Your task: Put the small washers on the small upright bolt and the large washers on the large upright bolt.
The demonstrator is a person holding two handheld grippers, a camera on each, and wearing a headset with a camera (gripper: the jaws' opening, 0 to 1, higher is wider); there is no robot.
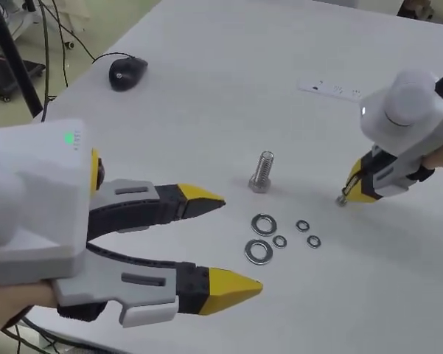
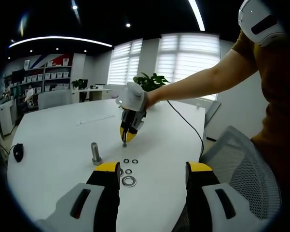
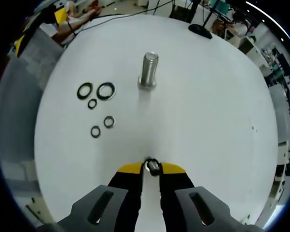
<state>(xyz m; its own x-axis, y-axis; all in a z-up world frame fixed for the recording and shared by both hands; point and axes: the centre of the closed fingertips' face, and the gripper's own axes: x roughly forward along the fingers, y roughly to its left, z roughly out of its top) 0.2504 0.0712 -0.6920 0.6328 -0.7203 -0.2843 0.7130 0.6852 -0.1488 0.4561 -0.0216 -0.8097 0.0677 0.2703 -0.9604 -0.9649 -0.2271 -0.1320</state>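
Left gripper (image 1: 239,243): yellow-tipped jaws spread wide, lower left.
Right gripper (image 1: 350,195): pinching small metal bolt (image 1: 342,200), right.
Large threaded steel bolt (image 1: 262,171): upright, centre.
Flat steel ring washers (image 1: 263,224): loose on smooth white table (image 1: 206,88).

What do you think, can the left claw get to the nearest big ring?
Probably yes. The left claw hangs open close to the nearest large washer, with bare table between. The large bolt stands beyond it, and the right claw is off to the side, shut on the small bolt.

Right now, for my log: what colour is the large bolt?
Silver; the large bolt shows best in the right gripper view.
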